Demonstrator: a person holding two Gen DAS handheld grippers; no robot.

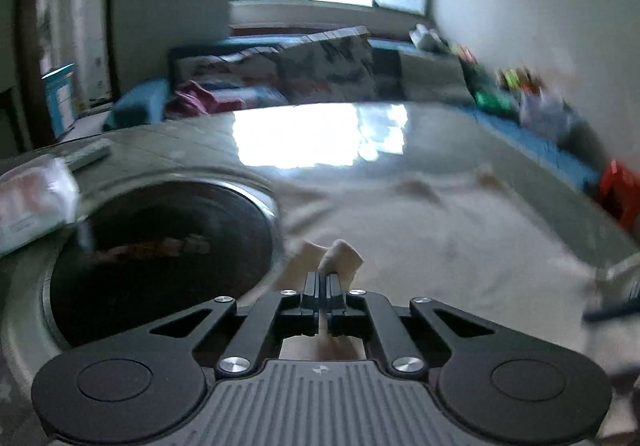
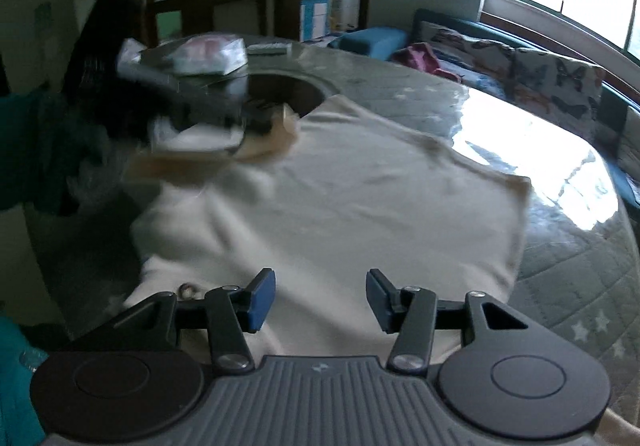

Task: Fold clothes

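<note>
A cream garment [image 2: 340, 190] lies spread over the round table, blurred by motion. In the left wrist view my left gripper [image 1: 322, 278] is shut on a bunched edge of the cream garment [image 1: 340, 258], which pokes up past the fingertips. The rest of the garment [image 1: 440, 246] stretches to the right. In the right wrist view my right gripper [image 2: 320, 296] is open and empty, just above the near part of the garment. The left gripper [image 2: 248, 122] shows there as a dark blur at the garment's far left corner, lifting a tan edge.
The round table [image 2: 580, 266] has a quilted cover with stars and a dark round recess [image 1: 160, 258] in its middle. A plastic packet [image 2: 210, 54] and a remote [image 2: 267, 48] lie at the far side. A sofa with cushions [image 2: 520, 70] stands under the window.
</note>
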